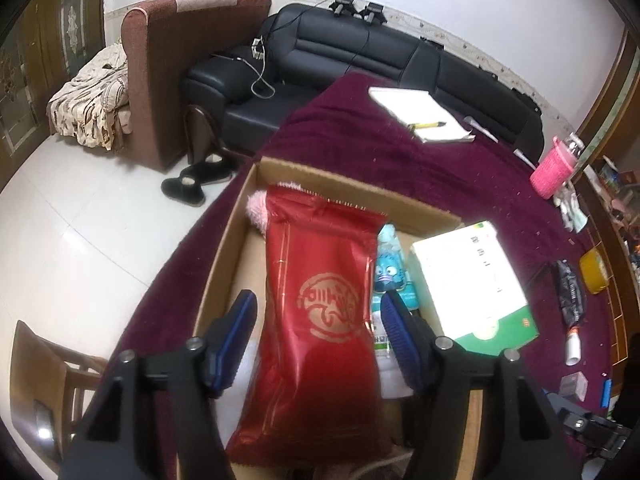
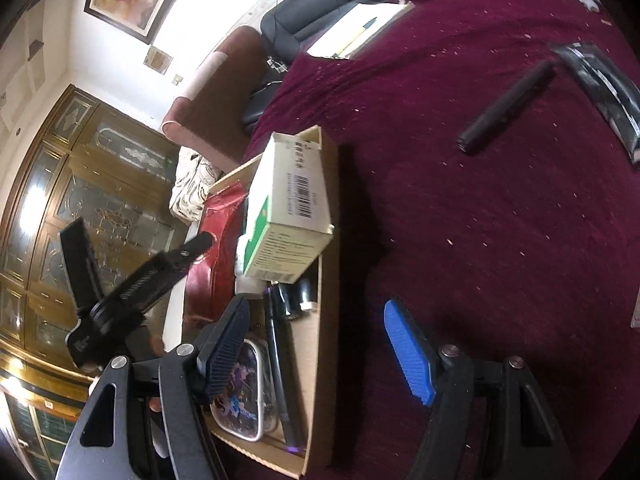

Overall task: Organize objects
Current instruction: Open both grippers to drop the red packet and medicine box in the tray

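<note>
An open cardboard box [image 1: 320, 180] sits on the maroon tablecloth [image 2: 480, 220]. Inside lie a red foil pouch [image 1: 316, 320], a pink fuzzy item [image 1: 256, 208], a small blue bottle [image 1: 390, 268] and a white-and-green carton [image 1: 472, 284] that leans on the right rim. My left gripper [image 1: 319, 302] hangs over the box, open, with the pouch between its blue pads and a gap on the left side. In the right wrist view my right gripper [image 2: 316, 348] is open and straddles the box's wall [image 2: 324, 320]; nothing is between its fingers. A picture tin [image 2: 240, 396] and black pens [image 2: 280, 352] lie under it.
On the cloth lie a black marker [image 2: 508, 108], a black packet [image 2: 600, 84], a notebook with a pen [image 1: 420, 114], a pink basket [image 1: 550, 168], a yellow item [image 1: 594, 272] and a white tube [image 1: 573, 346]. A black sofa [image 1: 360, 52] stands beyond the table; the table edge runs left of the box.
</note>
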Demonstrator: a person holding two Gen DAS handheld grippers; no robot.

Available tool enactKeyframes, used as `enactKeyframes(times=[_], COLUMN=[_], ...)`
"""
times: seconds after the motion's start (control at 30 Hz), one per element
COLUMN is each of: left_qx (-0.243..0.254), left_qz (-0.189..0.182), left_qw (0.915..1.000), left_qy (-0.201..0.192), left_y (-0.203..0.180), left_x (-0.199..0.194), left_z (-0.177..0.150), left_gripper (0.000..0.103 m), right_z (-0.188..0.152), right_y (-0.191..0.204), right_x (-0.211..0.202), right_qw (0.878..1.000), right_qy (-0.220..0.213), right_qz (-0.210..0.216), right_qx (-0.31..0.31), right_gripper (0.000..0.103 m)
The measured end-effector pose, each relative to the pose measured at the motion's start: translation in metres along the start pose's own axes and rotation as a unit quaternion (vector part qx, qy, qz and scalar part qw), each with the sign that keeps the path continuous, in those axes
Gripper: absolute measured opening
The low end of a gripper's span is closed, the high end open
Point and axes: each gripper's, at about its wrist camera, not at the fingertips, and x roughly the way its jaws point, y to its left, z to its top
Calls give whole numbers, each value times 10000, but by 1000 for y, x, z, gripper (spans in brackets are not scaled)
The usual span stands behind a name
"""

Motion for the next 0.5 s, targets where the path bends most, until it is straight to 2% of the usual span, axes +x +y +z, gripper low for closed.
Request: enactKeyframes(times=[0.13, 0.27, 0.5], left_qx=[21, 23, 413], left_qz=[-20, -234, -578], left_qw=[9997, 9989, 9964], left_qy=[-228, -413, -464], left_y=[-1, -7, -48], left_x=[-23, -44, -60], left_z=[-1, -7, -33], left_gripper=[65, 66, 67], right_z=[-5, -7, -15], right_y=[-11, -20, -38], right_x=[-19, -33, -53], right_qw=[9998, 9995, 9990], right_qy=[-178, -322, -450], right_qz=[-7, -17, -53], right_qx=[5, 8, -7], right_gripper=[77, 78, 79])
